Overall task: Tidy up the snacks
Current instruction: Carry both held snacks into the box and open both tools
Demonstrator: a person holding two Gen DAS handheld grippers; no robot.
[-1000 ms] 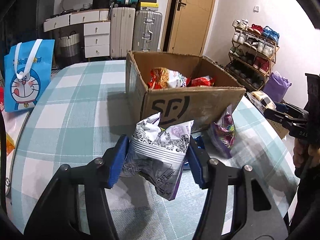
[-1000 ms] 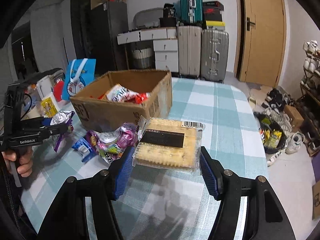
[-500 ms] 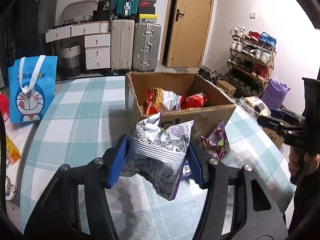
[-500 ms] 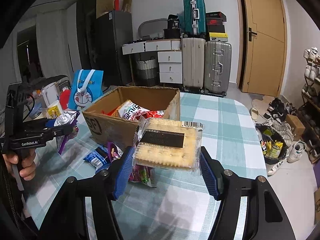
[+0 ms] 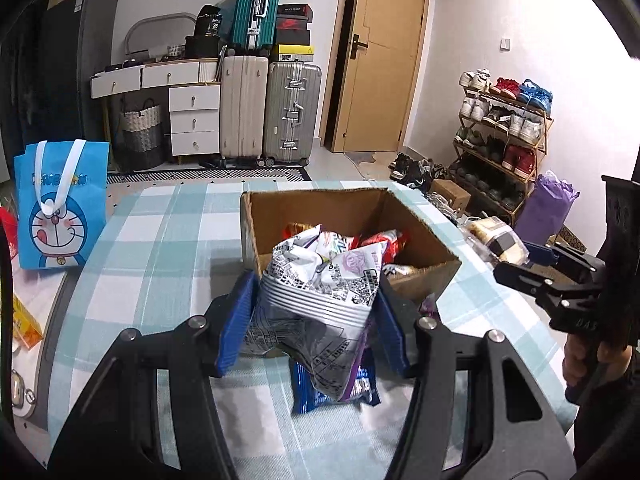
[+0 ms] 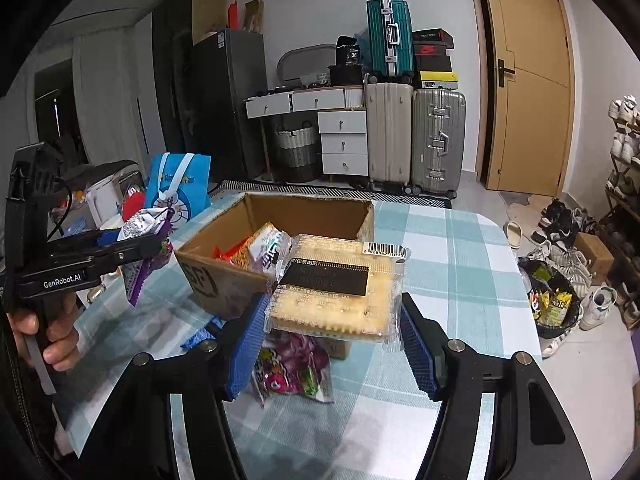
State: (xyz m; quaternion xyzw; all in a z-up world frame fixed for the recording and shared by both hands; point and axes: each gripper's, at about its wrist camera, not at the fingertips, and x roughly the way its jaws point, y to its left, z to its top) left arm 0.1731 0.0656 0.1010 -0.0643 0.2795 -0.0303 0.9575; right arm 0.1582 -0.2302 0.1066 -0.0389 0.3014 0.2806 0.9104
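My left gripper (image 5: 314, 320) is shut on a black-and-white printed snack bag (image 5: 320, 292), held in the air in front of the open cardboard box (image 5: 348, 208). My right gripper (image 6: 334, 336) is shut on a clear pack of biscuits (image 6: 340, 288), lifted just in front of the box (image 6: 304, 212). The box holds red and white snack packs (image 6: 256, 248). Below on the checked tablecloth lie a blue packet (image 5: 308, 388) and a purple candy bag (image 6: 292, 368). The right gripper (image 5: 516, 258) with the biscuits also shows at the right of the left wrist view.
A blue cartoon tote bag (image 5: 60, 204) stands at the table's left edge, with a yellow box (image 5: 24, 324) near it. Suitcases (image 5: 272, 112), drawers and a door are behind the table. A shoe rack (image 5: 504, 128) and a rubbish bag (image 6: 552, 300) stand to the right.
Both grippers have risen with their snacks, so the inside of the box now shows from above. The blue packet and purple candy bag stay on the table below.
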